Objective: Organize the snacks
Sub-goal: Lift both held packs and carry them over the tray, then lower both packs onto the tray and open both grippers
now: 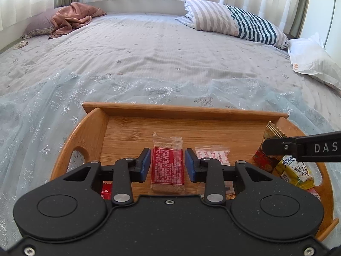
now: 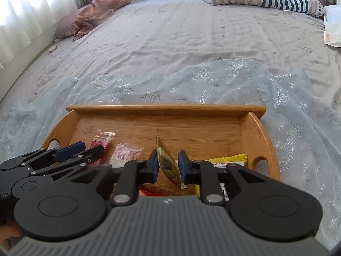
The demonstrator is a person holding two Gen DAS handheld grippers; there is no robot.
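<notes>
A wooden tray (image 1: 132,125) lies on the bed and holds several snack packets. My left gripper (image 1: 167,163) is open, its blue pads either side of a red and clear bar packet (image 1: 167,166) that lies flat on the tray. A white and pink packet (image 1: 213,154) lies to its right. My right gripper (image 2: 168,166) has its pads around a tilted gold packet (image 2: 168,162), one pad touching it, a gap at the other. A yellow packet (image 2: 230,160) lies behind it. The right gripper's finger (image 1: 298,148) enters the left wrist view at right.
The tray (image 2: 251,128) sits on a sheer blue snowflake cloth (image 2: 234,81) over a grey bedspread. A striped pillow (image 1: 234,21), a white pillow (image 1: 313,59) and a brown crumpled cloth (image 1: 72,17) lie at the far side. Curtains hang behind.
</notes>
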